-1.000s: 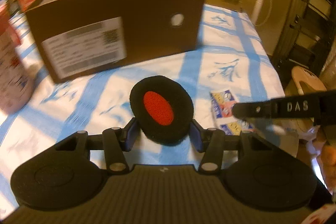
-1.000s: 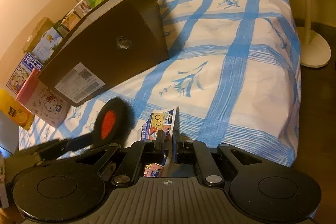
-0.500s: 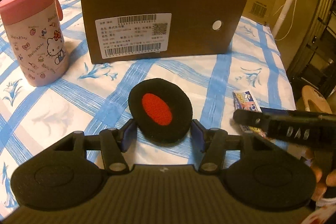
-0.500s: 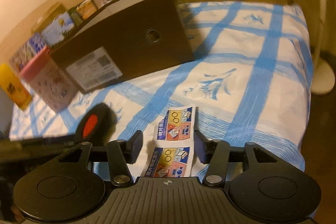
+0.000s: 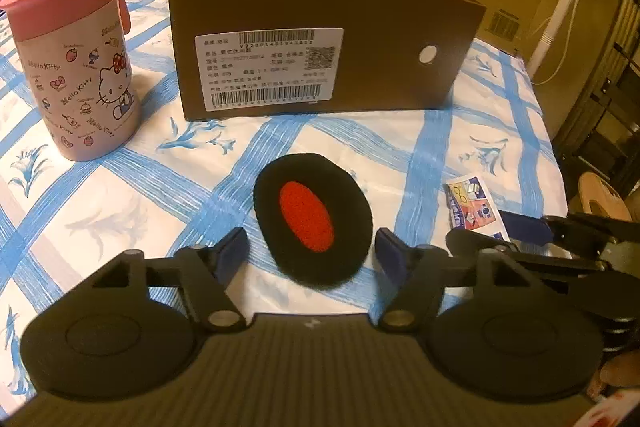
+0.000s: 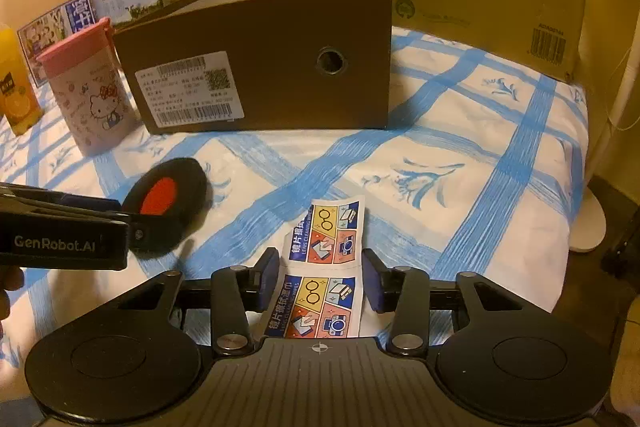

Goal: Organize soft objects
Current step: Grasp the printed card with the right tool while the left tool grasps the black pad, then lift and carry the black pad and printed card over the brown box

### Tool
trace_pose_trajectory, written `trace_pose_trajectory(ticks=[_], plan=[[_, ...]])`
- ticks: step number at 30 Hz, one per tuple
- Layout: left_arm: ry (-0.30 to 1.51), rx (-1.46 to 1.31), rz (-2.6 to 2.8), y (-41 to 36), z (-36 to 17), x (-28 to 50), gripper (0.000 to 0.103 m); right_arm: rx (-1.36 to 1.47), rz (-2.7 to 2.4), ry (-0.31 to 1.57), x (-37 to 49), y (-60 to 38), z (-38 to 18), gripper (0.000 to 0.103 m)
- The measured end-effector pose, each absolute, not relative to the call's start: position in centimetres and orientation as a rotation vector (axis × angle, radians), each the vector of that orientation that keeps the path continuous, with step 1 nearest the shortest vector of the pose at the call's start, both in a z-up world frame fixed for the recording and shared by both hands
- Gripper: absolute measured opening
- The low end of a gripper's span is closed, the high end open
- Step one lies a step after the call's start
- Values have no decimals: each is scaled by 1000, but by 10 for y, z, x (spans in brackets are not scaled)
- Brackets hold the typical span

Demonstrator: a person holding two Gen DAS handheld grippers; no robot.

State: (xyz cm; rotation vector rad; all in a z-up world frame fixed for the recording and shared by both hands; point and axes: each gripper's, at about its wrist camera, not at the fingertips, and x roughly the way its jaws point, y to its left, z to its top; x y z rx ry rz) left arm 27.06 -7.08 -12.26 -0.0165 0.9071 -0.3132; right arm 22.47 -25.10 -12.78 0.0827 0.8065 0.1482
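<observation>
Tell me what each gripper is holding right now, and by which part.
Nothing is held. The left gripper is opening around the black ear pad, pads clear of it. The right gripper is closing astride the lens-wipe packets, not yet pressing.

The left tongs point(image 5: 310, 255), opening, have let go of the black pad point(image 5: 313, 221), while the right tongs point(image 6: 320, 281), shut before, now straddle the wipe packets point(image 6: 320, 279) and are closing.
</observation>
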Motion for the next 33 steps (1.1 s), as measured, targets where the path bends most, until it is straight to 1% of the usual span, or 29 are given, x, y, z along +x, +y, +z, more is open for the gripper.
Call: trace_pose_trajectory(ticks=[5,7,9,11,25,33], plan=[[901,-3,-302,-80,-125,285,69,97,153,792,232,-253,-126,44],[895,15,-306,-86,-126,289,68,109,159,786,236,-253,-125,44],[890,68,-290,-93,-129,291,64,119,164,785,240,-254,-124,44],[873,96,-287,-95,-130,289,62,127,169,782,243,-254,-123,44],[867,59,-266,-71,-123,271,60,158,195,766,240,-254,-114,44],[824,39,-252,-57,-101,257,60,184,221,740,234,-253,-98,44]])
